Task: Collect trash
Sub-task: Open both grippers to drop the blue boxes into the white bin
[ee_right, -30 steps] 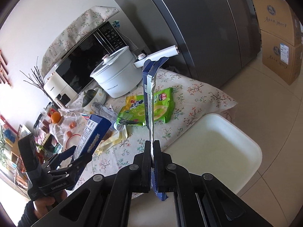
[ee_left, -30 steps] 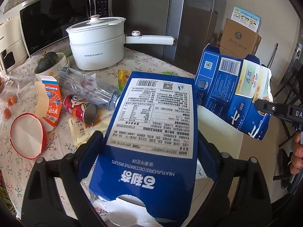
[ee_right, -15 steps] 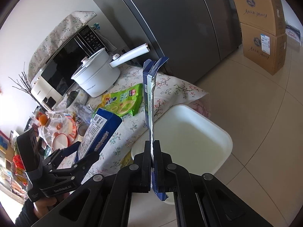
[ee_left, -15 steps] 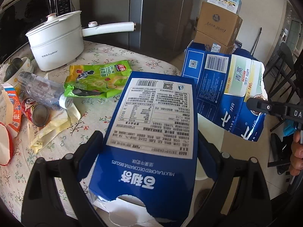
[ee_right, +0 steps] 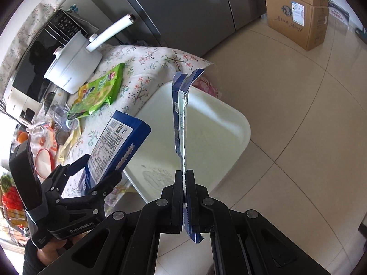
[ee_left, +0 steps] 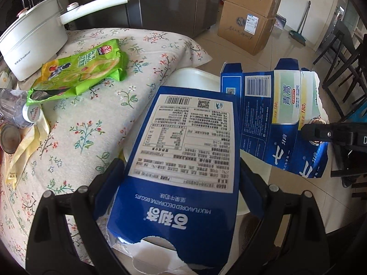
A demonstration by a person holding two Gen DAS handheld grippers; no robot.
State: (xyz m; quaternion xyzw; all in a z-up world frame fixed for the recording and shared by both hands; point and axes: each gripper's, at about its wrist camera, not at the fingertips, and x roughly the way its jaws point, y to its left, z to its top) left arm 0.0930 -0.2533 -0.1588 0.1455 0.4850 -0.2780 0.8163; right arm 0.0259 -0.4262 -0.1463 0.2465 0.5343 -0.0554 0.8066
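My left gripper [ee_left: 182, 171] is shut on a blue biscuit box [ee_left: 183, 151], held over the near edge of a white bin [ee_left: 195, 75] beside the table. It also shows in the right wrist view [ee_right: 101, 174] with the box [ee_right: 114, 142]. My right gripper [ee_right: 184, 178] is shut on a flattened blue toothpaste carton [ee_right: 180, 114], held edge-on above the white bin [ee_right: 240, 123]. In the left wrist view the carton [ee_left: 275, 114] hangs over the bin's far right side.
On the floral tablecloth [ee_left: 91, 126] lie a green snack bag [ee_left: 80, 73], a clear bottle [ee_left: 13, 110], a can [ee_left: 9, 137] and a yellow wrapper [ee_left: 25, 151]. A white pot [ee_left: 32, 43] stands behind. Cardboard boxes [ee_left: 250, 16] and dark chairs [ee_left: 344, 52] stand on the floor.
Both grippers have swung right, away from the table, carrying their boxes out over the white bin. The table clutter has slid to the left of both views.
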